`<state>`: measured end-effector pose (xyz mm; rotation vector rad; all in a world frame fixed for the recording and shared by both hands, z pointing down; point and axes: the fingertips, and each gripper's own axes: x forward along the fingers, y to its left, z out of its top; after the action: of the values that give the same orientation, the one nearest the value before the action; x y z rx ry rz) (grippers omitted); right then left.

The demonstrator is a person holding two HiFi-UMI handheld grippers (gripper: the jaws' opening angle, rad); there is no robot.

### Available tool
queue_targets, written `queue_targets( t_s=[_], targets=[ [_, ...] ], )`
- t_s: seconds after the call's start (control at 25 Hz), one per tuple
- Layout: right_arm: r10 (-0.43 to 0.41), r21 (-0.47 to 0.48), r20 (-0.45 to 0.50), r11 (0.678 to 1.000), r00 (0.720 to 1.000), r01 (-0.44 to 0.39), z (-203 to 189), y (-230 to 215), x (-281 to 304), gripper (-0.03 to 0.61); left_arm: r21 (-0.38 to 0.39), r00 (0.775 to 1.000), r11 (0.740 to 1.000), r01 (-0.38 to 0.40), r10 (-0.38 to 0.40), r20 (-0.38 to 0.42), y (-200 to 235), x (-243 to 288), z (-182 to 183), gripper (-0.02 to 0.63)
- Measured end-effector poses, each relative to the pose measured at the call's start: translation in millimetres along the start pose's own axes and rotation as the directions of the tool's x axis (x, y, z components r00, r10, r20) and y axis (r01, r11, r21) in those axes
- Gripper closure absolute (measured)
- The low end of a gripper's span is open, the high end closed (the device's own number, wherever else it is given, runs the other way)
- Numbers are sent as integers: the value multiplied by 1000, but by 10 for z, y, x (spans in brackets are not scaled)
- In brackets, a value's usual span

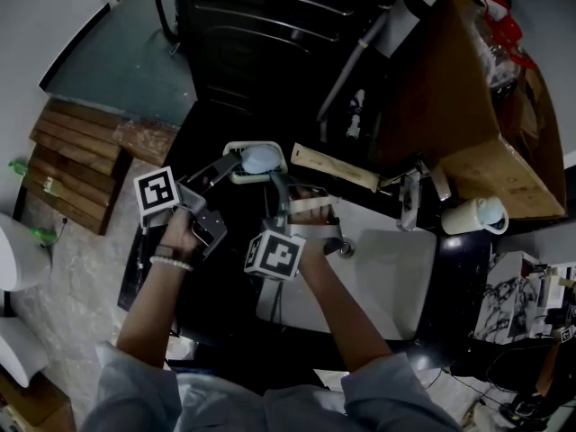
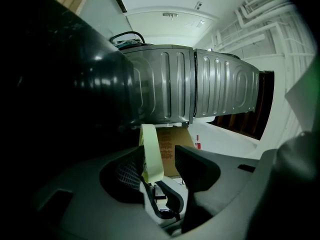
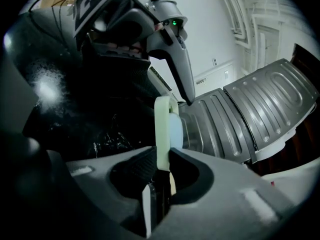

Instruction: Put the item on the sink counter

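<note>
A white soap dish (image 1: 236, 154) with a pale blue soap bar (image 1: 261, 158) is held in the air over the dark counter (image 1: 211, 277), left of the sink. My right gripper (image 1: 277, 185) is shut on the dish's near rim. In the right gripper view the rim (image 3: 162, 126) stands pinched between the pads, the soap (image 3: 176, 131) behind it. My left gripper (image 1: 229, 166) reaches the dish from the left. In the left gripper view the rim (image 2: 150, 154) leans on the left pad with a gap to the right pad, so that gripper (image 2: 161, 158) is open.
A white sink basin (image 1: 387, 282) with a faucet (image 1: 409, 196) lies to the right. Behind it are a cardboard box (image 1: 468, 106), a white mug (image 1: 472, 214) and a wooden strip (image 1: 333, 166). A dark ribbed appliance (image 1: 270, 34) stands behind; wooden planks (image 1: 76, 165) lie left.
</note>
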<state>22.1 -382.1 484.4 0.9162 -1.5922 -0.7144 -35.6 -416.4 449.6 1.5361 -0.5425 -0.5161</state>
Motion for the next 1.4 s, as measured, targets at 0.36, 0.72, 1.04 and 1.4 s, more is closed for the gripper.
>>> queue_targets(
  t_s=[0.36,0.72,1.04,1.4],
  targets=[
    [-8,-10,-113,1000,994,7,37,-30,137,503,118,999,992,-36,41,-32,-94,-96,-9,391],
    [-2,-9,-231,1000,973,0,-56,-60,259,503,157,999,987,-30,35,-29,-199,-360,-41,391],
    [-1,3,-252,1000,968,2,-56,-57,319,496,174,999,984,-40,41,-1,-259,-661,-48,393],
    [105,262,-161,963,981,-60,32,-33,267,469,190,999,981,-37,35,14,-326,-981,-63,394]
  ],
)
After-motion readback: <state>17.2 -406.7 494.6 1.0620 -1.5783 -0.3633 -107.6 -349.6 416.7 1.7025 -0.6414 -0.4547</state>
